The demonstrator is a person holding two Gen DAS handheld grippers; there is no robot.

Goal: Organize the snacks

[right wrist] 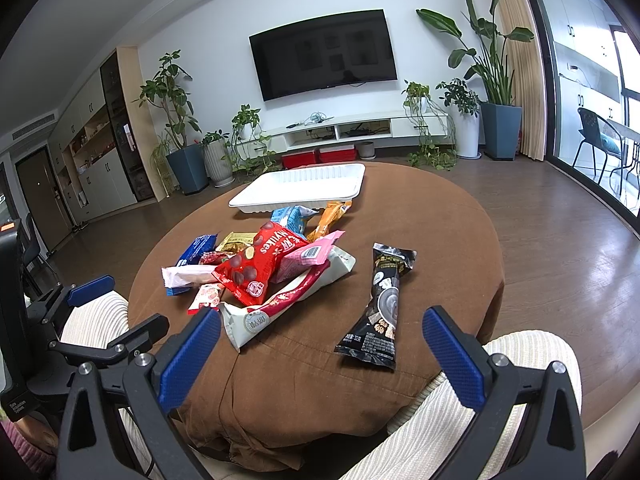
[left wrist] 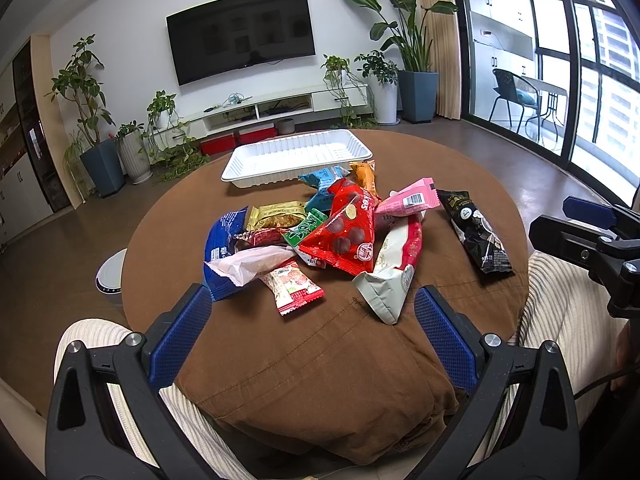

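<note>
Left wrist view: the left claw [left wrist: 313, 332] is spread wide, holding nothing, hovering over the near edge of the round brown-clothed bench [left wrist: 320, 352]. The snack pile [left wrist: 320, 236] sits mid-bench, with a white tray [left wrist: 298, 158] behind it, long side running left-right.

Right wrist view: right claw [right wrist: 322, 344] is also wide open and empty. The black snack packet [right wrist: 380, 304] lies apart to the right of the pile, long axis pointing away from the camera. Living room, TV [right wrist: 324, 52] on the wall, wood floor.

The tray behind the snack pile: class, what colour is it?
White, with ribbed walls; the tray shows best in the left wrist view.
</note>
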